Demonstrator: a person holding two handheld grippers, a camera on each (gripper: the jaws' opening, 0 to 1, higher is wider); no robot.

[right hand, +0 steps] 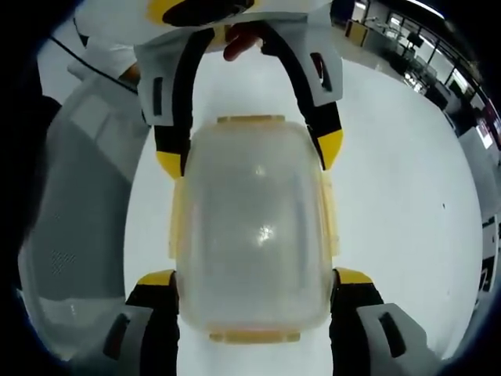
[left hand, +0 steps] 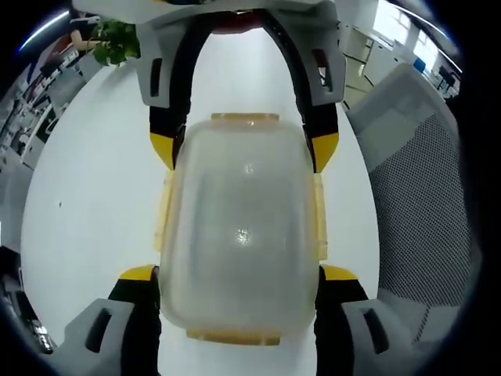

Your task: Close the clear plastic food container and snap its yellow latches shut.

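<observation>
Clear food container point(left hand: 241, 235) on the white table point(left hand: 94, 204); left gripper point(left hand: 239, 276) at 6 o'clock, right gripper point(right hand: 254, 280) at 12, both spread wide beside its ends; contact unclear, contents blurred.

The lidded container point(left hand: 243, 235) lies on a white table point(left hand: 94, 204). The left gripper point(left hand: 239, 272) straddles its near end. The right gripper point(left hand: 244, 149) straddles its far end.

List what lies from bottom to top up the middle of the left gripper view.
Near yellow latch → clear container lid → far yellow latch → bare white table. The left gripper flanks the container's near end and the right gripper its far end.
</observation>
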